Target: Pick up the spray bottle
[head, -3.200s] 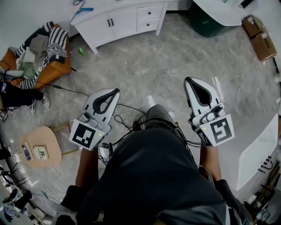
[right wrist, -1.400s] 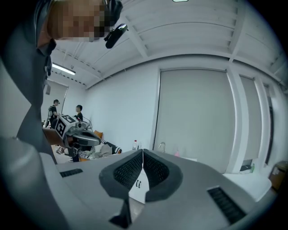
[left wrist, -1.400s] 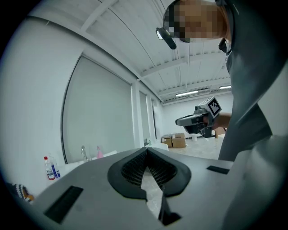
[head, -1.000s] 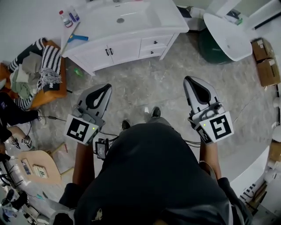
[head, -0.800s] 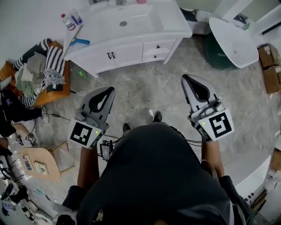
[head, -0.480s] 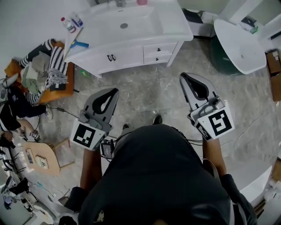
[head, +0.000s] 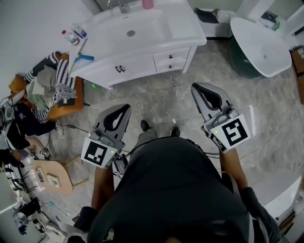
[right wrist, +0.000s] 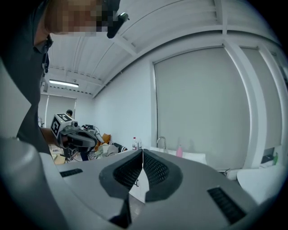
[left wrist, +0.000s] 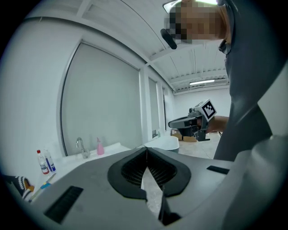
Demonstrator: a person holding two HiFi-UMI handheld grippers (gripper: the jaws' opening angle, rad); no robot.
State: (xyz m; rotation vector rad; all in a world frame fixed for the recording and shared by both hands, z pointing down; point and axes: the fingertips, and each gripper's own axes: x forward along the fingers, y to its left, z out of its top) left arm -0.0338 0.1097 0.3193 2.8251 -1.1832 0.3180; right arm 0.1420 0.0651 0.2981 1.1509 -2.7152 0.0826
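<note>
Spray bottle (head: pixel 147 4) — pink, upright — stands at the back edge of the white vanity top (head: pixel 183 28), just beside the chrome tap (head: pixel 122 6) and behind the sunken basin (head: pixel 130 29). It is well ahead of both pairs of fingertips; in the left gripper view the spray bottle shows beyond and to the left of the tips, in the right gripper view beyond and a little to their right.

The left gripper (head: pixel 125 108) has its jaws pressed together tip to tip with nothing between them; the right gripper (head: pixel 195 87) is the same, closed on nothing. Both hang over a grey veined stone floor (head: pixel 161 90), well apart from the vanity.

The vanity's front, with two doors and two drawers, all closed, faces the fingertips. On the far left end of its top, left of the left fingertips, stand two small bottles (head: pixel 71 34) with a blue-handled brush (head: pixel 85 58) near them.

Further left, an orange armchair (head: pixel 59 112) holds heaped clothes (head: pixel 40 92) — a black-and-white striped cloth (head: pixel 62 79) on top. To the right of the right fingertips a white oval fixture (head: pixel 259 40) sits over a dark green base (head: pixel 236 60).
</note>
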